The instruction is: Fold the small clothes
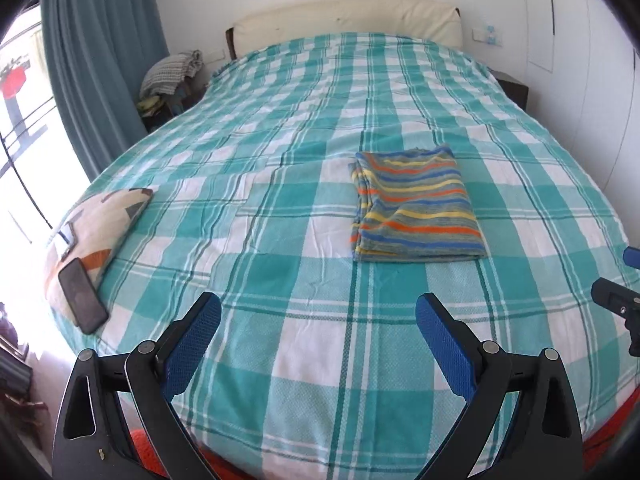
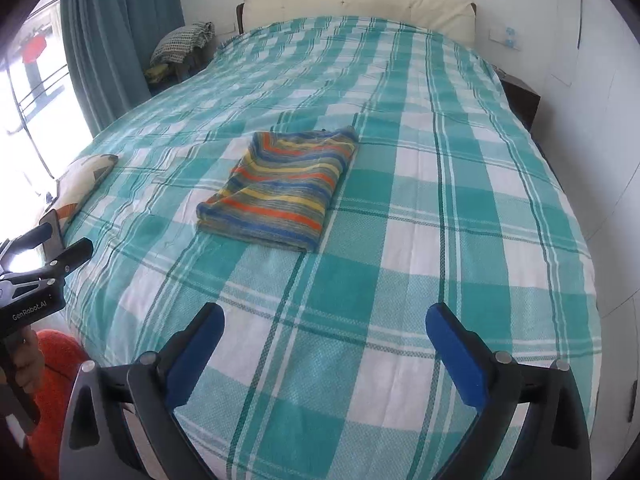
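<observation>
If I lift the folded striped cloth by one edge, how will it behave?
The striped cloth is probably floppy: its soft layers would likely sag and unfold. It looks thin, so probably light. Pushed across the checked bedspread, it may bunch up.

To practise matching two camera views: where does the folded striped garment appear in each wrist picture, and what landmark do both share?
Left wrist view: striped garment, right of centre, on the checked bedspread.
Right wrist view: striped garment, left of centre.
Shared landmark: cream headboard, at the bed's far end.
</observation>
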`<state>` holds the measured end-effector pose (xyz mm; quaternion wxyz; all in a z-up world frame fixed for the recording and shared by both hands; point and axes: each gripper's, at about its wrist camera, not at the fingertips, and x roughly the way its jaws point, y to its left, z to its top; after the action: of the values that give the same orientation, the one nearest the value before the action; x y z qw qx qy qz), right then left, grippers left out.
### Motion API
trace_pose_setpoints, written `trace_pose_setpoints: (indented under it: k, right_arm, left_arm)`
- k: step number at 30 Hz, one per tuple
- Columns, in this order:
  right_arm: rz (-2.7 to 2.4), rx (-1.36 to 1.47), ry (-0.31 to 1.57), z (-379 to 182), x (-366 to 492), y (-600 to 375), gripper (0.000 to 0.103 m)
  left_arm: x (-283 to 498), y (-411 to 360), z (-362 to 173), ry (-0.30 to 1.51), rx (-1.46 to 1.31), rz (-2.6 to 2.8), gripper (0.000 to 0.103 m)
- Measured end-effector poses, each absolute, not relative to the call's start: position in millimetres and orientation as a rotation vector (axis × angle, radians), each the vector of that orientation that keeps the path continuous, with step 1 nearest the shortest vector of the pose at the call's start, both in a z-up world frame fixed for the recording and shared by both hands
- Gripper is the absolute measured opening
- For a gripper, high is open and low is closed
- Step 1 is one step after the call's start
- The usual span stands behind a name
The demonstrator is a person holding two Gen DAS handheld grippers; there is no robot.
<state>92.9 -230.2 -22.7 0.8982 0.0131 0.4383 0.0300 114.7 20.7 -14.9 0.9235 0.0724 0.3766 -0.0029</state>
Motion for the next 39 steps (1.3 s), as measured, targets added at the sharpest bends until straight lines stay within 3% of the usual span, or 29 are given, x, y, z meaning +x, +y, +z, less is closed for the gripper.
trace_pose_setpoints:
  k: [6, 17, 39]
  right_arm:
    - [0.096, -0.045, 0.853, 25, 24, -211, 0.101]
    - [0.096, -0.067, 0.780, 80, -91, -206, 0.103]
    - [0.077, -0.056, 0.731, 123, -178, -189, 0.103]
  left_arm:
    - [45, 21, 22, 0.820, 0.133, -0.033, 0.099]
    - [-63, 24, 57, 0.739, 0.225, -0.013, 0.099]
    - [-140, 49, 89, 0.706, 0.154, -0.021, 0.100]
